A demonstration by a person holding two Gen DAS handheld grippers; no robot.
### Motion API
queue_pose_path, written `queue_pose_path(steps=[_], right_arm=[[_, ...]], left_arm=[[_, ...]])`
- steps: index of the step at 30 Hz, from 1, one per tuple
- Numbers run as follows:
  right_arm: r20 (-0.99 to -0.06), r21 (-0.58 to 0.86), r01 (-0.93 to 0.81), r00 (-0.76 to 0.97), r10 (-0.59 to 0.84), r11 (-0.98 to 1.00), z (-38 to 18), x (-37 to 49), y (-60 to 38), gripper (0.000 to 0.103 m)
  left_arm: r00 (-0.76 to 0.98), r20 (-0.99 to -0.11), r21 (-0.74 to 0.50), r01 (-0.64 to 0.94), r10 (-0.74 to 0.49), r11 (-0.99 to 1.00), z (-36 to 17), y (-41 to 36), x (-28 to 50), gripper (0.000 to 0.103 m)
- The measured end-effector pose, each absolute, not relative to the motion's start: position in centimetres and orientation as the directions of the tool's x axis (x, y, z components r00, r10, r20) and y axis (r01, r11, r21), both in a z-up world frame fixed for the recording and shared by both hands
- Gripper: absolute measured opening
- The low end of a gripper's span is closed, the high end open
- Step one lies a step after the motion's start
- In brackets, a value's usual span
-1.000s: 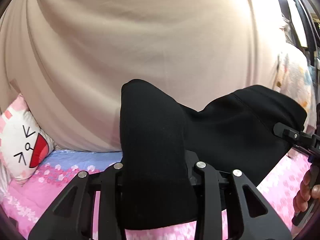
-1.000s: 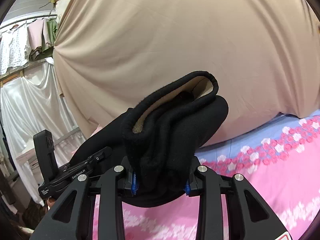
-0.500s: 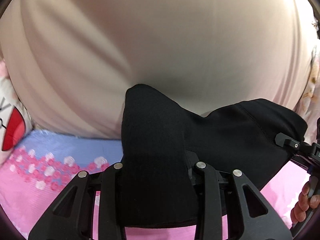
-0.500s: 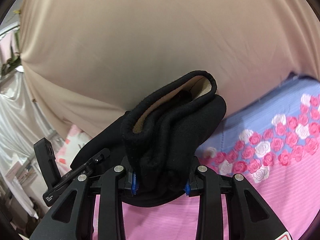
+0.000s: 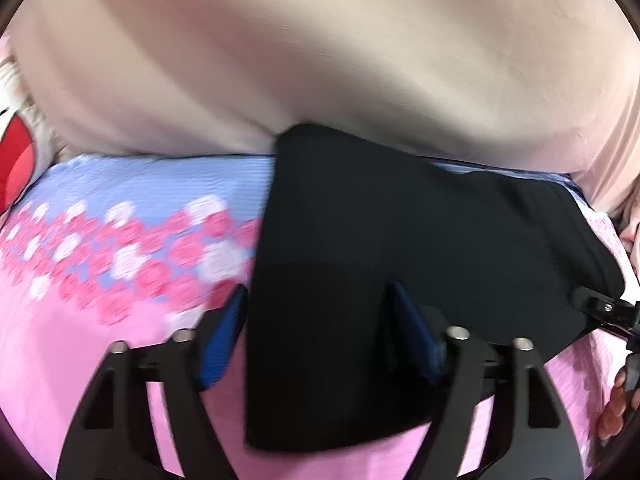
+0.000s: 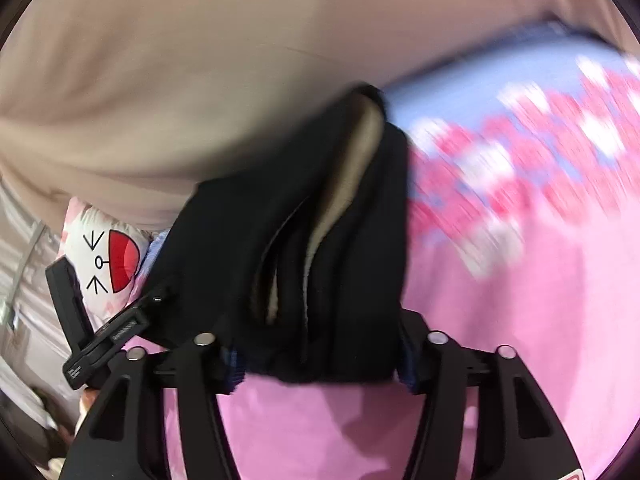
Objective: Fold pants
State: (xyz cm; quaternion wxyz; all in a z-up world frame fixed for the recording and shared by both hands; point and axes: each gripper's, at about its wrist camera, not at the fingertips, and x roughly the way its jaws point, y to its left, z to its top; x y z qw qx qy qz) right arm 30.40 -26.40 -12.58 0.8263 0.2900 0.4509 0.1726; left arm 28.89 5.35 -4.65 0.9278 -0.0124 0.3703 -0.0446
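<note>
The black pants (image 5: 400, 248) lie spread low over the pink flowered bed (image 5: 120, 320). In the left wrist view my left gripper (image 5: 316, 340) has its blue pads (image 5: 218, 344) spread wide, and the cloth lies between them. In the right wrist view the pants (image 6: 320, 248) show as a bunched stack with a beige lining, sitting between the pads of my right gripper (image 6: 320, 360), which stand apart at its sides. The right gripper also shows at the right edge of the left wrist view (image 5: 604, 308), and the left gripper shows at the left of the right wrist view (image 6: 100, 336).
A beige curtain (image 5: 320, 60) hangs behind the bed. A white cartoon-face pillow (image 6: 108, 260) lies at the left of the bed. A person's fingers (image 5: 616, 404) show at the right edge.
Both grippers have dropped toward the bed with the pants. The left jaws have opened wide and the right jaws have widened; the cloth now lies lower and flatter.
</note>
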Motion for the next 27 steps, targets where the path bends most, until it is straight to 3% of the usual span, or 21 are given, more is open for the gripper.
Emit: queue_pose_path(steps=[4,5,6,7,8,10,15,16,17,19,21,26,27], right_arm=[[-0.618,0.620,0.050,0.645,0.449,0.783,-9.4,26.2,-29.9,0.060],[-0.604,0.584,0.048,0.692,0.395,0.810,-7.9,25.5,-30.1,0.055],[-0.578,0.536,0.014,0.735,0.355,0.844,-5.7,25.1,-29.7,0.033],[-0.563,0.514,-0.030,0.742,0.363,0.857,-4.0,25.6,-28.8,0.019],[-0.553,0.506,-0.062,0.742,0.379,0.860,-3.0,26.2,-28.0,0.018],[-0.527,0.485,-0.155,0.734,0.429,0.861,-1.4,28.3,-25.2,0.014],[-0.639,0.458,-0.115,0.647,0.416,0.882,-6.6,36.5,-21.7,0.012],[-0.684,0.415,-0.063,0.637,0.357,0.908,-8.5,37.8,-22.0,0.000],[-0.733,0.371,0.001,0.615,0.291,0.929,-11.4,39.2,-22.9,0.000],[-0.659,0.517,0.010,0.643,0.390,0.856,-13.1,39.2,-25.4,0.000],[-0.661,0.550,0.037,0.630,0.408,0.834,-12.7,38.9,-25.8,0.000],[-0.629,0.476,-0.069,0.669,0.395,0.877,-8.8,35.2,-23.1,0.004],[-0.665,0.391,-0.063,0.671,0.329,0.918,-9.1,34.9,-22.5,0.004]], left_arm=[[0.741,-0.671,-0.033,0.001,-0.023,0.999,-1.1,9.2,26.1,0.072],[0.762,-0.648,-0.021,-0.025,0.006,0.999,0.6,9.5,25.6,0.073],[0.775,-0.632,-0.021,-0.030,0.010,0.999,1.8,9.4,25.5,0.073],[0.787,-0.617,-0.026,-0.030,0.008,0.999,2.9,9.0,25.7,0.079],[0.794,-0.608,-0.035,-0.028,0.000,0.999,3.8,8.4,26.0,0.086],[0.794,-0.608,-0.057,-0.010,-0.027,0.998,4.4,6.5,27.6,0.088],[0.693,-0.716,0.054,-0.074,0.091,0.996,-1.4,1.9,33.7,0.087],[0.672,-0.731,0.080,-0.093,0.122,0.992,-2.6,1.9,34.3,0.086],[0.641,-0.758,0.080,-0.096,0.123,0.992,-4.4,2.1,35.1,0.086],[0.669,-0.739,0.008,-0.111,0.080,0.994,-4.8,3.0,34.6,0.088],[0.671,-0.735,0.045,-0.095,0.097,0.994,-4.4,2.6,34.3,0.088],[0.691,-0.709,0.118,-0.086,0.145,0.989,-3.9,1.8,33.6,0.088],[0.691,-0.708,0.115,-0.086,0.143,0.990,-3.9,1.5,33.6,0.088]])
